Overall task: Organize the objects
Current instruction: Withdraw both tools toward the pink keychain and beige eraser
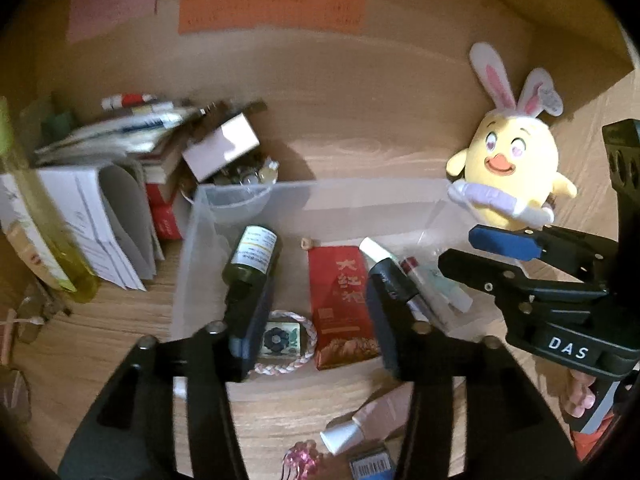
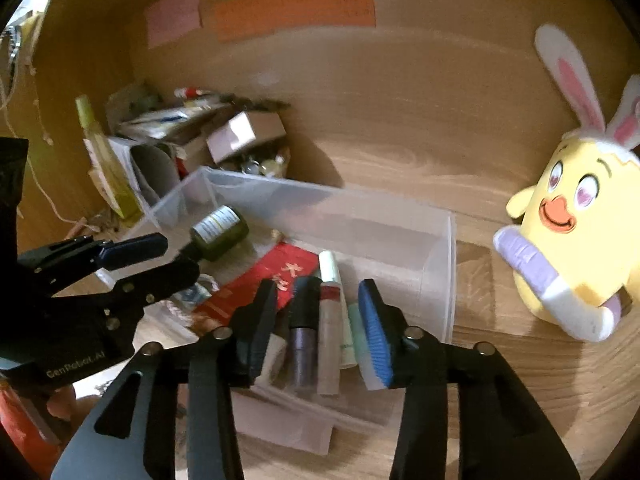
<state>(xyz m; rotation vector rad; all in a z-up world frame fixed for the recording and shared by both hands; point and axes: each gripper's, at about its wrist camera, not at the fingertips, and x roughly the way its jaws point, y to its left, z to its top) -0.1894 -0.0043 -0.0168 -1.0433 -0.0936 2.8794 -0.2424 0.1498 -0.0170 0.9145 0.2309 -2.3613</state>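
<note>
Your clear plastic bin (image 1: 248, 194) sits on the wooden tabletop (image 1: 360, 152) in front of you, and most of the small things already lie inside it. At its left end a dark green bottle (image 1: 252, 256) with a white label lies tilted, neck toward you. Near it, closer to you, a pink-and-white cord ring (image 1: 308, 344) rests around a small patterned tile (image 1: 278, 340). A red packet (image 1: 342, 300) lies flat in the middle, and to its right several slim cosmetic tubes (image 2: 330, 320) lie side by side.

Your left tool (image 1: 312, 320) hangs over the bin with its jaws apart and nothing pressed between the pads. Your right tool (image 2: 316, 328) hovers above the tubes, jaws parted as well, gripping nothing.

Outside the bin, on the near tabletop, a pink tube with a white cap (image 1: 372, 420) lies beside a pink glittery clip (image 1: 302, 458). To the far left stands a heap of papers and boxes (image 1: 132, 152), with a yellow-green bottle (image 1: 44, 224) leaning in front of it. On the right a yellow plush chick with rabbit ears (image 1: 512, 160) stands just beyond the bin's far right corner. Coloured paper notes (image 1: 272, 8) are stuck on the back wall.
</note>
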